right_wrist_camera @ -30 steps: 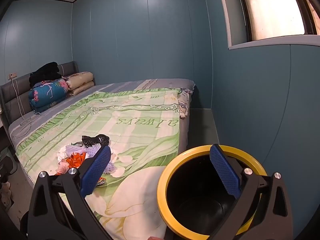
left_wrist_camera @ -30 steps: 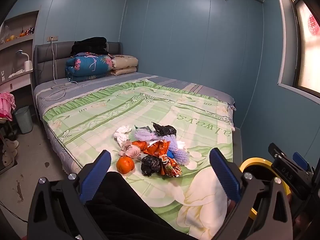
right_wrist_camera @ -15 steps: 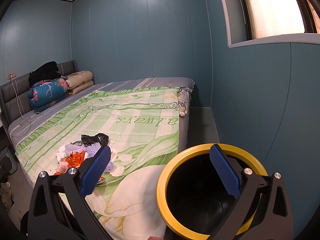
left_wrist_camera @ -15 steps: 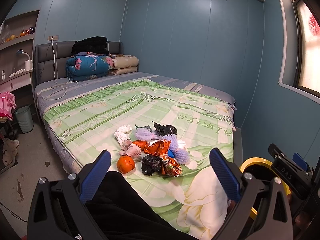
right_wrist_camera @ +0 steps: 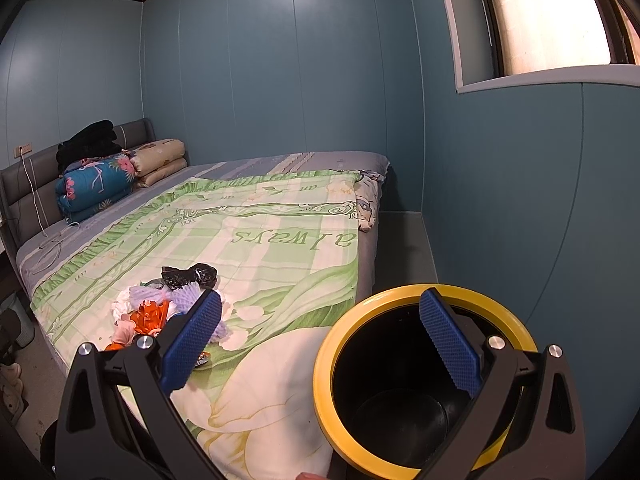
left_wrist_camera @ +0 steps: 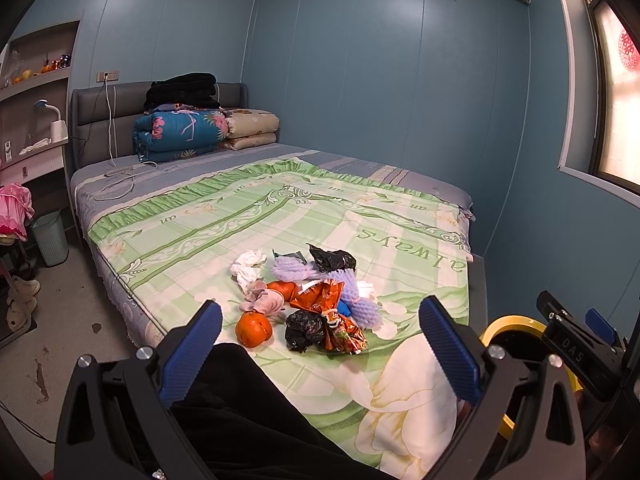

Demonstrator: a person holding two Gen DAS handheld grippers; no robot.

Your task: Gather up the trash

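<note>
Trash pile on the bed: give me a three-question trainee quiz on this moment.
1. True or false: the left gripper holds the orange.
2. Which colour is the rim of the bin? A red, B yellow, C white.
3. Fill in: the trash pile lies on the ____ quilt.

Key: 1 false, both grippers stand open and empty, the right gripper too; 2 B; 3 green.

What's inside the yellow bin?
The yellow bin looks empty: only its black walls and bare bottom show. The right gripper fingers cover part of the inside, so that part stays unseen.
</note>
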